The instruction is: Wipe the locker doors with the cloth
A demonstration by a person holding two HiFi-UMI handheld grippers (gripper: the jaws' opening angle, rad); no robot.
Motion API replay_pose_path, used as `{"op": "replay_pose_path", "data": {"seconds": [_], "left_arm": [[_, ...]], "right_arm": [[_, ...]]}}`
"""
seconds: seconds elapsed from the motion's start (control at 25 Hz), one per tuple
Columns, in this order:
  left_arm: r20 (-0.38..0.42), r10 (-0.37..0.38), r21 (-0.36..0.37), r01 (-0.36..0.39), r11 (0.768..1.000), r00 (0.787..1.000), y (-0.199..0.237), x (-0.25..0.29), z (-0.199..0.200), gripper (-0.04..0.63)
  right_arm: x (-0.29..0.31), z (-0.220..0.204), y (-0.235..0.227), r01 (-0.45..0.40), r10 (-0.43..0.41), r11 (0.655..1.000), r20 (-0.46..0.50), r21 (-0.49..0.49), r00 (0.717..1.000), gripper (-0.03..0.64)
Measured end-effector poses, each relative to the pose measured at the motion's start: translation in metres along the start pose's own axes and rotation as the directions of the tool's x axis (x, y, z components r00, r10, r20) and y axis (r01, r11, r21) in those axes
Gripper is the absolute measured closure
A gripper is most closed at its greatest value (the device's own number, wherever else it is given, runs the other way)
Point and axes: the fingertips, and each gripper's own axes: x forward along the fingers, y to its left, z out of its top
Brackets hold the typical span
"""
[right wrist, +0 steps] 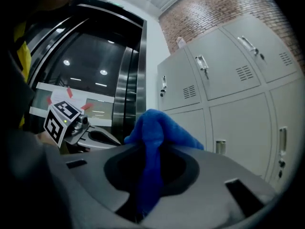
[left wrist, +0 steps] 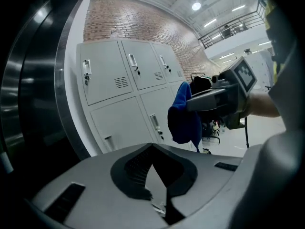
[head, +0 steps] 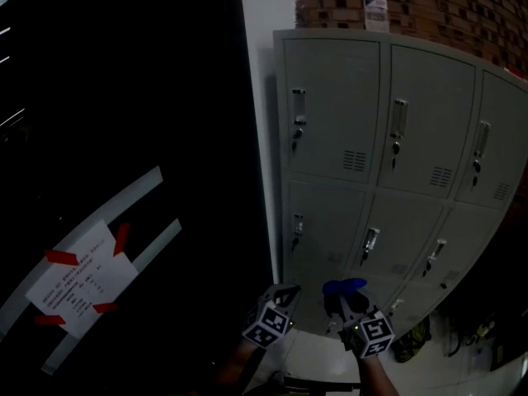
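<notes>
A grey bank of lockers [head: 388, 139] with two rows of doors stands ahead against a brick wall; it also fills the left gripper view [left wrist: 119, 80] and the right gripper view [right wrist: 224, 70]. My right gripper [head: 345, 294] is shut on a blue cloth [head: 343, 286], which bunches over its jaws [right wrist: 155, 142] and hangs in front of the lower doors [left wrist: 185, 113]. My left gripper [head: 285, 291] is beside it on the left, jaws shut with nothing between them [left wrist: 153, 175]. Both grippers are low, short of the lower locker row.
A clear bottle [head: 375, 0] stands on top of the lockers. A dark metal door panel [head: 124, 180] with a taped paper notice [head: 78, 283] is at left. Dark bags and cables [head: 450, 337] lie on the floor at the lockers' right foot.
</notes>
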Motion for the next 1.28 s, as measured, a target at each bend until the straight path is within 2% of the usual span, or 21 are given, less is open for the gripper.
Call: {"op": "replay_pose_path", "data": {"seconds": [0.12, 0.24, 0.36, 0.52, 0.64, 0.76, 0.88, 1.08, 1.28], "left_arm": [[0.018, -0.007, 0.033, 0.007, 0.999, 1.000, 0.052, 0.032, 0.006, 0.591], [0.012, -0.023, 0.044, 0.023, 0.999, 1.000, 0.077, 0.064, 0.005, 0.590], [0.008, -0.014, 0.056, 0.014, 0.998, 1.000, 0.099, 0.093, 0.008, 0.591], [-0.005, -0.024, 0.037, 0.025, 0.999, 1.000, 0.113, 0.111, 0.014, 0.590], [0.003, -0.008, 0.059, 0.008, 0.998, 1.000, 0.125, 0.114, 0.029, 0.591], [0.048, 0.042, 0.094, -0.047, 0.994, 0.998, 0.142, 0.111, 0.054, 0.590], [0.042, 0.063, 0.117, -0.067, 0.991, 0.997, 0.144, 0.108, 0.059, 0.591], [0.007, 0.043, 0.095, -0.044, 0.995, 0.999, 0.140, 0.112, 0.040, 0.591], [-0.001, 0.031, 0.066, -0.031, 0.997, 1.000, 0.142, 0.119, 0.033, 0.591]], "right_arm": [[0.048, 0.010, -0.005, 0.012, -0.011, 1.000, 0.021, -0.007, 1.000, 0.549], [0.077, 0.009, -0.030, 0.060, -0.060, 0.998, 0.022, -0.022, 0.998, 0.549], [0.115, 0.042, -0.059, 0.062, -0.060, 0.998, 0.055, -0.034, 0.997, 0.549], [0.174, 0.134, -0.063, 0.002, 0.017, 0.993, 0.154, -0.117, 0.988, 0.549], [0.220, 0.249, -0.053, -0.015, 0.074, 0.977, 0.275, -0.212, 0.959, 0.549], [0.269, 0.357, -0.052, -0.025, 0.089, 0.983, 0.357, -0.181, 0.930, 0.549], [0.306, 0.436, -0.049, -0.002, 0.057, 0.990, 0.381, -0.144, 0.923, 0.549], [0.352, 0.496, -0.038, 0.019, 0.032, 0.989, 0.332, -0.148, 0.943, 0.549], [0.351, 0.511, -0.041, 0.045, 0.012, 0.985, 0.334, -0.165, 0.943, 0.551]]}}
